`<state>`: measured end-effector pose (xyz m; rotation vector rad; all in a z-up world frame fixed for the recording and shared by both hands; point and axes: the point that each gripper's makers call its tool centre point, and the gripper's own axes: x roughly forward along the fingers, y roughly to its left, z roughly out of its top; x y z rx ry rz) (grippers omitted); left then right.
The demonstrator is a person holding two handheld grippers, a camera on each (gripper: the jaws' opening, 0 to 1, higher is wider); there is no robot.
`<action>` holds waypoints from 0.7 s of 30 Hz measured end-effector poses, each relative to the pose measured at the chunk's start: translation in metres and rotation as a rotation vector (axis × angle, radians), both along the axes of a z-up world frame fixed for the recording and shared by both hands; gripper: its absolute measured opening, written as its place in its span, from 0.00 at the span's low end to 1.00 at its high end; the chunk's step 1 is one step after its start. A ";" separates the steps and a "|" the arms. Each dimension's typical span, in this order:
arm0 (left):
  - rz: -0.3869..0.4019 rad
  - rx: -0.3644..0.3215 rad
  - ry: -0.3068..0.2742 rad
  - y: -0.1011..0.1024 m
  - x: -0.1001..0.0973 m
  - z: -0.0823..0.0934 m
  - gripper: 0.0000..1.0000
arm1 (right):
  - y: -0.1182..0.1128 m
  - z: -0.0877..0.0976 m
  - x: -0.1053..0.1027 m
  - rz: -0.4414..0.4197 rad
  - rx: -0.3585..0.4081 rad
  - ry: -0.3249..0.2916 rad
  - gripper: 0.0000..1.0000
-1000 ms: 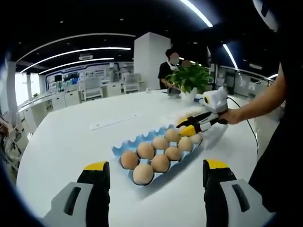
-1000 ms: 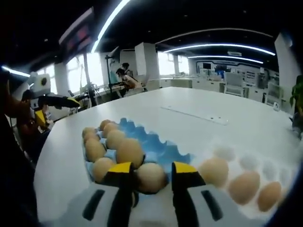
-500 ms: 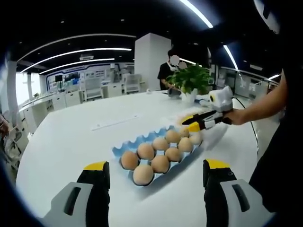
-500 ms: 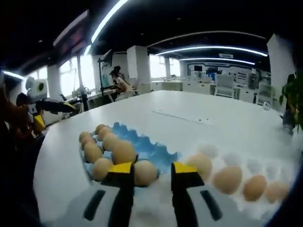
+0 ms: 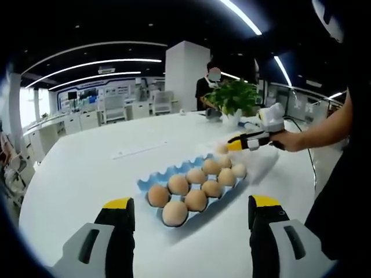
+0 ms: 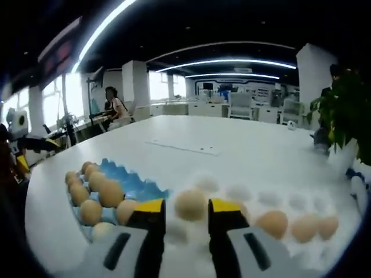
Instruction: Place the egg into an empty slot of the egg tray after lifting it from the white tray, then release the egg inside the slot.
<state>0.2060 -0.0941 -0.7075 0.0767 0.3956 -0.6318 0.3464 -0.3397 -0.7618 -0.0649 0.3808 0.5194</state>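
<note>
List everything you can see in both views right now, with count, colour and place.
Table: one, white, under everything.
Egg tray: one, blue, mid-table.
Eggs in egg tray: nine, brown, filling its near rows in the left gripper view.
White tray: one, beside the egg tray.
Eggs in white tray: several, brown; exact count unclear.
Potted plant: one, green, far table edge.
People: at least two, in the background.
Left claw: open, yellow-tipped, hovering short of the egg tray.
Right claw: yellow-tipped, over the white tray, an egg between its tips.
</note>
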 end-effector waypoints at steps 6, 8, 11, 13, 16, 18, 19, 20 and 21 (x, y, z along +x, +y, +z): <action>0.006 0.001 0.000 0.001 -0.001 0.000 0.81 | -0.001 -0.008 0.008 -0.050 -0.041 0.009 0.26; 0.010 0.002 -0.001 0.002 -0.001 0.000 0.81 | 0.001 -0.009 0.010 -0.054 -0.036 0.009 0.26; 0.012 0.000 0.001 0.003 0.000 -0.001 0.81 | 0.002 -0.010 0.010 -0.059 -0.070 -0.006 0.26; 0.008 -0.001 0.002 0.002 0.000 -0.001 0.81 | 0.003 -0.011 0.010 -0.050 -0.094 -0.017 0.28; 0.004 0.001 0.003 0.000 0.001 -0.002 0.80 | 0.005 -0.013 0.009 -0.008 -0.224 -0.065 0.29; 0.006 0.001 0.001 0.000 0.001 -0.002 0.81 | 0.005 -0.013 0.010 -0.028 -0.192 -0.050 0.29; 0.006 0.001 0.000 0.000 0.001 -0.002 0.81 | 0.005 -0.014 0.010 -0.022 -0.202 -0.053 0.29; 0.005 0.000 0.001 0.000 0.001 -0.002 0.81 | 0.005 -0.013 0.011 -0.020 -0.207 -0.055 0.29; 0.006 0.000 0.002 0.001 0.001 -0.002 0.81 | 0.006 -0.013 0.011 -0.019 -0.209 -0.056 0.29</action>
